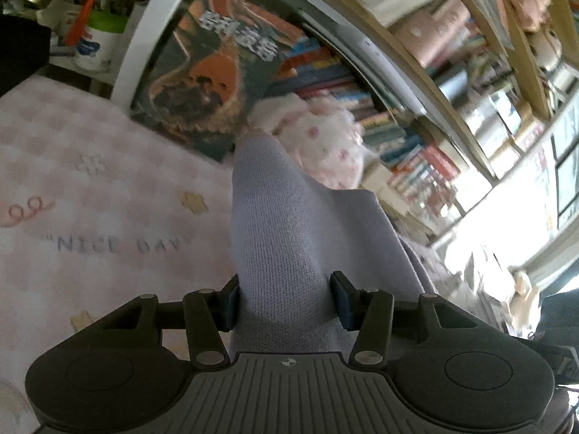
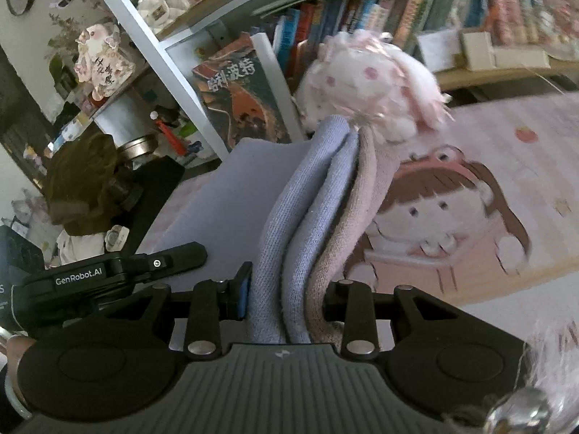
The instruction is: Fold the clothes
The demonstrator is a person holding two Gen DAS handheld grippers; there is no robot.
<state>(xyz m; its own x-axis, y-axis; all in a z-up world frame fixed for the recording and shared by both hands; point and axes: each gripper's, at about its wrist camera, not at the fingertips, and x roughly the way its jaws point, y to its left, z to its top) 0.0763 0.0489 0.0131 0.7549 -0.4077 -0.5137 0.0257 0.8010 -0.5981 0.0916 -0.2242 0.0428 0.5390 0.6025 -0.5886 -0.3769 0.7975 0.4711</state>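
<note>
A lavender knit garment [image 1: 289, 238] with a pale pink layer [image 2: 347, 224] is lifted above a pink printed bedsheet [image 1: 90, 188]. My left gripper [image 1: 287, 298] is shut on a thick fold of the lavender knit. My right gripper [image 2: 286, 289] is shut on several bunched folds of the same garment [image 2: 307, 217], lavender and pink together. The left gripper [image 2: 119, 271] also shows in the right wrist view, at the left, beside a flat lavender panel [image 2: 231, 195]. A white fluffy piece with pink dots [image 2: 369, 86] sits at the garment's far end and also shows in the left wrist view [image 1: 318, 141].
A white-framed bookshelf full of books [image 2: 398, 18] stands right behind the bed. A large illustrated book [image 1: 213, 72] leans against it. A shelf with jars and a plush figure [image 2: 101, 58] is at the left. The sheet shows a cartoon girl print [image 2: 452, 209].
</note>
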